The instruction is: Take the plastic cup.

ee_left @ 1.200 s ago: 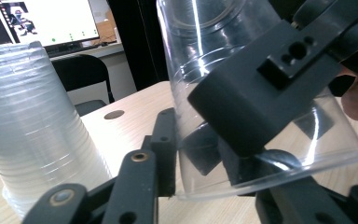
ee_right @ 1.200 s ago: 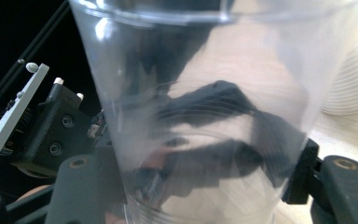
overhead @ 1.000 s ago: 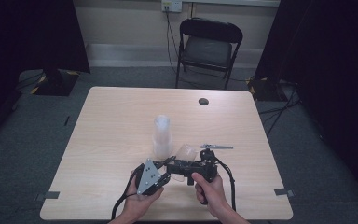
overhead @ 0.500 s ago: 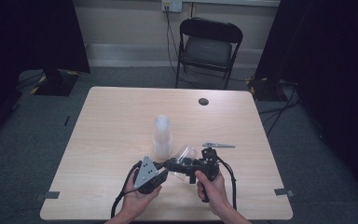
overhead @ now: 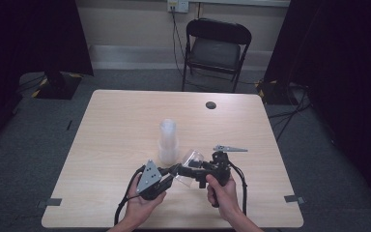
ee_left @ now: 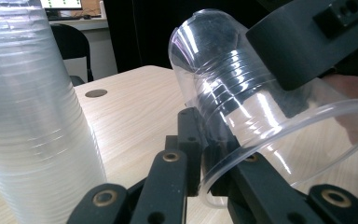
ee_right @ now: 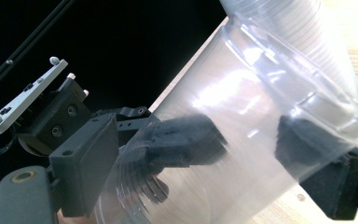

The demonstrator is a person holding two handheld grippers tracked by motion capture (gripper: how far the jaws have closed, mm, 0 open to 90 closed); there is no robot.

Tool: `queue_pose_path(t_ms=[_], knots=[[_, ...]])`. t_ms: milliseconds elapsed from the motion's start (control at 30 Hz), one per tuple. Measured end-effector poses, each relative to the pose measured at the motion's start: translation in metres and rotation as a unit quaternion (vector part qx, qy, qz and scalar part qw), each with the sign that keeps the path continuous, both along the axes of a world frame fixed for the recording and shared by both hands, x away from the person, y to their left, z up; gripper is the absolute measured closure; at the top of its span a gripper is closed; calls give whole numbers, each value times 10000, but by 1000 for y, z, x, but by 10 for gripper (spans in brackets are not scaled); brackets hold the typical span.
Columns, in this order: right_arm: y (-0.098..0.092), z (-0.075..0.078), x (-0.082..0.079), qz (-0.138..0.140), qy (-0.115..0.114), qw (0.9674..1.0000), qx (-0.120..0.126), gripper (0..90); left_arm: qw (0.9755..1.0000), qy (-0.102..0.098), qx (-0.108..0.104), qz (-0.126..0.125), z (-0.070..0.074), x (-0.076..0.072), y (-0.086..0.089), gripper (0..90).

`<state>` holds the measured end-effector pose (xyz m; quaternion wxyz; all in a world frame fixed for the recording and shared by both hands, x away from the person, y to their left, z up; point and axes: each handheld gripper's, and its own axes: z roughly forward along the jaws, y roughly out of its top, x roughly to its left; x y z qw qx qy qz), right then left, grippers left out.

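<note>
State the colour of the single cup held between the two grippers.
Colourless, see-through plastic cup with ridged rings near its base; the left gripper view shows it best.

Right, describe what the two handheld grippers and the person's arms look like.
Both the left gripper and right gripper are matte black with boxy bolted jaws. Each carries a grey three-cornered plate with small studs and trails a black cable. The forearms are bare, without sleeves.

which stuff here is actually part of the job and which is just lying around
In the job:
- clear cup, tilted on its side, its rim pinched by the left tool
- right tool, its jaws spread around the cup's body after just opening
- stack of clear cups, upright beside them

Just lying about:
- dark round disc near the table's far edge
- folding chair behind the table
</note>
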<state>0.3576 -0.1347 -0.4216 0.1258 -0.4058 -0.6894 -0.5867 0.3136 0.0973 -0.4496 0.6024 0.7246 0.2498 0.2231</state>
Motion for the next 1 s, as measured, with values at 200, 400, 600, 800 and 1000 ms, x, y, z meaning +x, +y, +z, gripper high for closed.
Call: queue_pose_path(t_ms=[200,400,600,800,1000], knots=[[-1,0,1,0,-33,10000,47,135,10000,-7,-38,20,1,0,1,871],[-2,2,0,8,-61,9999,87,135,9999,27,-104,53,1,0,3,870],[-3,3,-2,32,-90,9999,125,135,9995,122,-239,179,2,4,9,870],[-4,4,-2,41,-135,9998,122,135,9990,199,-294,253,2,7,14,872],[-7,6,-1,-27,-223,9997,96,135,9986,352,-316,223,1,10,17,870]])
